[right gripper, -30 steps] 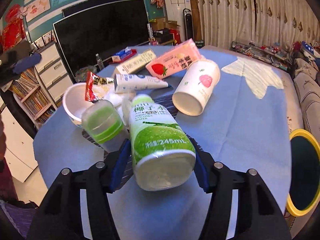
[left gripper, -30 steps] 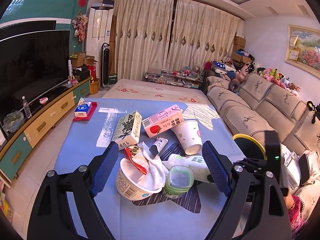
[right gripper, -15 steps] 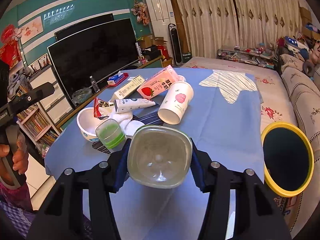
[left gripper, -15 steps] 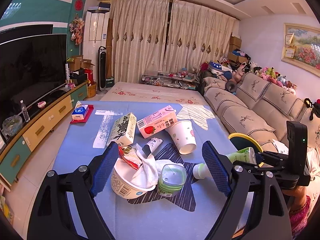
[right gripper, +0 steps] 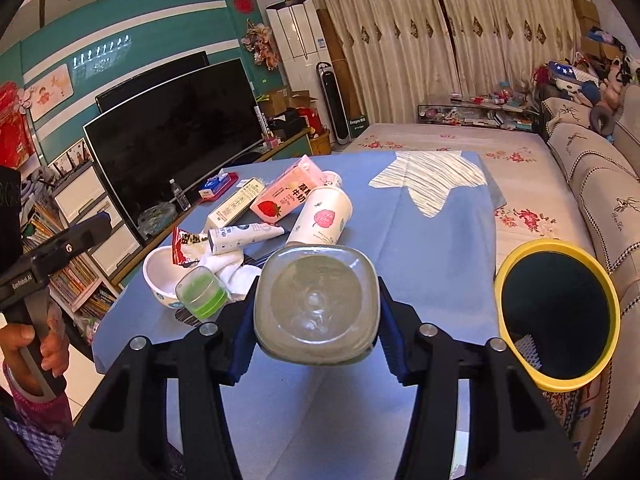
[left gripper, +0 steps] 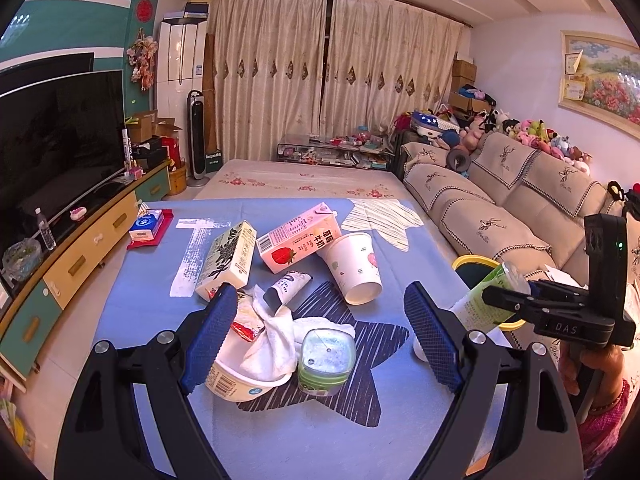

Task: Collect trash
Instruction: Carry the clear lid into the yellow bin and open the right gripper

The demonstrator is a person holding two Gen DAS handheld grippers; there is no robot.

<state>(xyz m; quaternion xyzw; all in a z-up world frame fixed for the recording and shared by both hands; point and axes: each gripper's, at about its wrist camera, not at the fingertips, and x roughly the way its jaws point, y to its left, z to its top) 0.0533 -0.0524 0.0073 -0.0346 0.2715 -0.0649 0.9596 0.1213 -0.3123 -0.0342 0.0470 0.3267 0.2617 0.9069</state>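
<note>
Right gripper (right gripper: 316, 312), jaws clamped on the bottle (right gripper: 316, 304): carry it right, centre over the yellow-rimmed bin (right gripper: 556, 312), then release. Left gripper (left gripper: 320, 344) jaws wide.

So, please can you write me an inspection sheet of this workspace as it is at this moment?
Surface: table under blue cloth, star prints.
Job's things: green-label bottle held above table; yellow-rimmed bin beside table; strawberry milk carton, paper cup, tube, white bowl, small green jar lying clustered.
Clutter: tissue pack at far corner.
Grippers: left gripper open, empty; right gripper shut on bottle.
Cables: nothing seen.
Surroundings: TV, sofa, curtains.
</note>
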